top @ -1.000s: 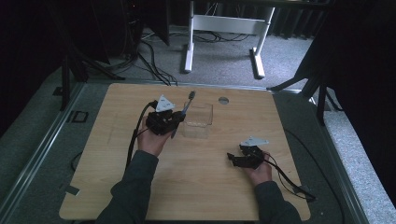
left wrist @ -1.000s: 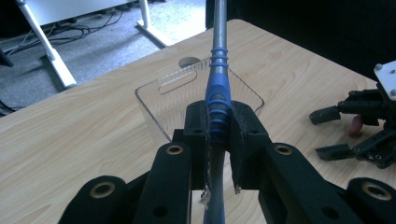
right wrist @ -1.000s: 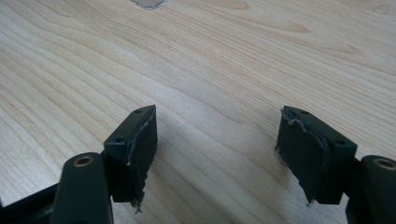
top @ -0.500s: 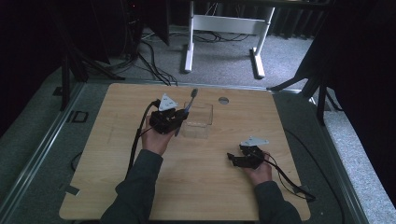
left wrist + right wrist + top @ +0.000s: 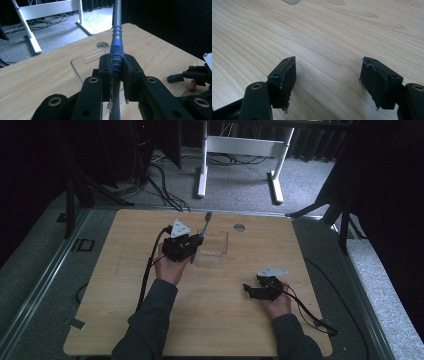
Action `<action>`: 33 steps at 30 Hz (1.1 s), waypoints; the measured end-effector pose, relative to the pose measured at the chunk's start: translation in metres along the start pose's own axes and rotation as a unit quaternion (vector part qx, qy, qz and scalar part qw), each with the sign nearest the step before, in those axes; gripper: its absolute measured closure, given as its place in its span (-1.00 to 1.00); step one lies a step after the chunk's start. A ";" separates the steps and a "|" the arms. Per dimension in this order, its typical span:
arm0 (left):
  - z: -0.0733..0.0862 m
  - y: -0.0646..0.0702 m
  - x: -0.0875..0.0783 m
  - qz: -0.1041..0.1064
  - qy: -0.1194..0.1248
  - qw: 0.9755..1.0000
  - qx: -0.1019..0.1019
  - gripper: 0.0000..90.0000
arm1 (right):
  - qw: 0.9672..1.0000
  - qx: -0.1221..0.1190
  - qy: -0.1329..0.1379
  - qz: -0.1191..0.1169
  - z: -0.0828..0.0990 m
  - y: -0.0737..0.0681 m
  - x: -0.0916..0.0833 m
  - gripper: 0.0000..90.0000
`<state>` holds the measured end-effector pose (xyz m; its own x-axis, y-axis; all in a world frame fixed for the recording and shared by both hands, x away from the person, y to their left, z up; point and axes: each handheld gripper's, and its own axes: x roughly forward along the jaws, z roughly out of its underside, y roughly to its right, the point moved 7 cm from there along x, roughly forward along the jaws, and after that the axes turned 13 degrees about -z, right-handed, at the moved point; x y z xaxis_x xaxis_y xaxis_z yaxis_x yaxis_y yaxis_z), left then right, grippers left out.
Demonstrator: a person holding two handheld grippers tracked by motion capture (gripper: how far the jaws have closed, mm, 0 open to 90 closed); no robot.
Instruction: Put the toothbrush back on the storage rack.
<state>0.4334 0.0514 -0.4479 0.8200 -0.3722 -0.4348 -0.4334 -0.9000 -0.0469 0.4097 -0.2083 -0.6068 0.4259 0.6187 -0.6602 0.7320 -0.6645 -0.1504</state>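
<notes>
My left gripper [image 5: 194,244] [image 5: 117,67] is shut on a toothbrush [image 5: 204,226] with a blue ribbed grip [image 5: 116,53] and a grey neck. The brush points away from me, with its head past the far rim of a clear plastic box [image 5: 214,245] [image 5: 86,61] that sits on the wooden table [image 5: 150,320]. The gripper is held just left of that box. My right gripper [image 5: 249,290] [image 5: 328,75] rests low over the table's near right part. Its jaws are open with bare wood between them. It also appears at the right edge of the left gripper view [image 5: 176,78].
A round hole [image 5: 239,227] [image 5: 102,45] sits in the tabletop behind the box. Cables trail from both grippers across the table. A white desk frame [image 5: 240,147] and loose cables lie on the grey floor beyond the table's far edge.
The left hand with the toothbrush has edged slightly to the right. The right hand has stayed in place.
</notes>
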 end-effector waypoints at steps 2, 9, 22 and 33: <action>-0.001 0.000 0.001 0.000 0.001 1.000 -0.001 0.74 | 1.000 0.000 0.000 0.000 0.000 0.000 0.000 -0.37; -0.004 0.001 0.003 0.001 0.011 1.000 -0.005 0.74 | 1.000 0.000 0.000 0.000 0.000 0.000 0.000 -0.37; -0.009 0.000 0.014 0.009 0.026 1.000 -0.007 0.74 | 1.000 -0.001 0.000 0.000 0.000 0.000 0.000 -0.37; -0.011 -0.008 0.019 0.007 0.036 0.999 -0.033 0.74 | 1.000 0.000 0.000 0.000 0.000 0.000 0.000 -0.37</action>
<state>0.4567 0.0492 -0.4457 0.8401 -0.3972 -0.3696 -0.4204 -0.9071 0.0193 0.4097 -0.2084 -0.6069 0.4259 0.6184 -0.6604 0.7323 -0.6643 -0.1497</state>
